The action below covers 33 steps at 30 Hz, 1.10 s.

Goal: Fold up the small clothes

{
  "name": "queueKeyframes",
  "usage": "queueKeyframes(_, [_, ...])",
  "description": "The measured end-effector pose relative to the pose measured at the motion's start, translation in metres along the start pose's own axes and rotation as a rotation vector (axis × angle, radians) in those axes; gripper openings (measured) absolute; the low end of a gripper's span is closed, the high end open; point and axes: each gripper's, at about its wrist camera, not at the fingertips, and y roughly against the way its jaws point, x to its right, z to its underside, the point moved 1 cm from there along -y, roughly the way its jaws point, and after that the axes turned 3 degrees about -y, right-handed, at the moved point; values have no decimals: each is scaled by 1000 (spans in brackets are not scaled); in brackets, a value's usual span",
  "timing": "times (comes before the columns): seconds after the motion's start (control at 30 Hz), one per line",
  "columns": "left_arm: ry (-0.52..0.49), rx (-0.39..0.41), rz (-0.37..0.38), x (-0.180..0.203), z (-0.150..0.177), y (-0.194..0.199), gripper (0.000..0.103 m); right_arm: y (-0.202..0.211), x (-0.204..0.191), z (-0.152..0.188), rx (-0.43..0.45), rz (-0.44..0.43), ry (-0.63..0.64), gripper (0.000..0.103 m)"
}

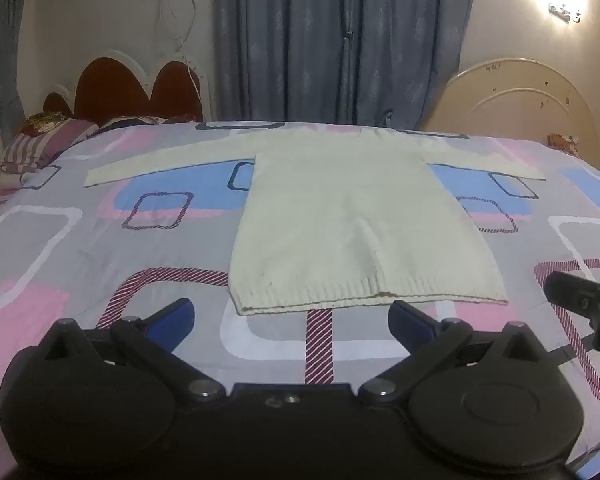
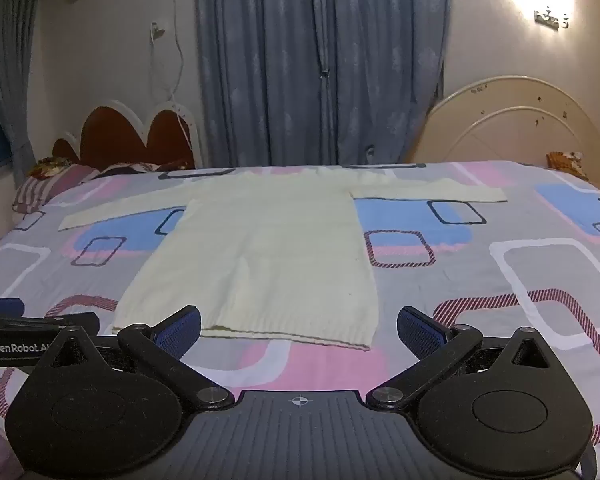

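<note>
Lying flat on the bedspread [image 1: 80, 240], the sweater [image 1: 352, 224] is spread out whole, cream knit, both sleeves stretched sideways and its ribbed hem nearest the cameras. Just short of that hem the left gripper [image 1: 292, 316] hangs with its jaws spread wide, nothing between the blue pads [image 1: 172, 316] (the hem's left half shows in the gap). Toward the hem's right corner, the right gripper [image 2: 298, 330] is likewise released and empty, one finger overlapping the hem in its own view; whether it touches the knit I cannot tell. Beyond the sweater's collar hang blue curtains [image 2: 300, 60]. Left of the sweater's far sleeve lie pillows [image 1: 48, 140] below a red headboard [image 1: 132, 88].
</note>
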Motion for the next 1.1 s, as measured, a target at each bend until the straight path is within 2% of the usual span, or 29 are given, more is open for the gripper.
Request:
queueKeyframes(0.13, [7,11,7,0,2,5,103,0,-2,0,-14,-3,-7,103])
queueKeyframes(0.17, [1,-26,1,0,-1,0,103,0,-2,0,-13,-4,-7,103])
queueKeyframes(0.2, [1,-28,1,-1,-2,0,103,0,-1,0,-11,-4,-7,103])
queueKeyframes(1.1, [4,-32,-18,5,3,-4,103,1,2,2,-2,-7,1,103])
